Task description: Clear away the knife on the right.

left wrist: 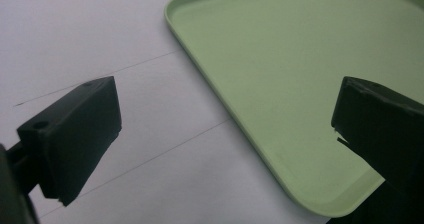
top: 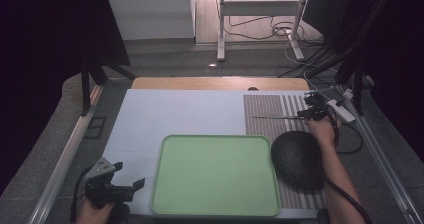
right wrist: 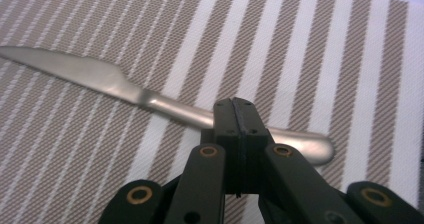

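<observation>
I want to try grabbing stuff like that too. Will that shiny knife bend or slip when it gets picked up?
The knife looks like solid metal, so it probably stays stiff. Its smooth, shiny handle may slip or swivel, since the right gripper pinches only a narrow spot near the handle end. Lying flat on the striped placemat, it likely won't roll.

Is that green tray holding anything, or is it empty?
Empty. The green tray shows a bare, even surface from rim to rim in the high view, and the corner seen in the left gripper view is bare too.

High view dim, corners sunk in darkness, brightest at the far floor, soft sheen seen on the knife (right wrist: pixel 100 79), near black jaws rendered slightly soft.
</observation>
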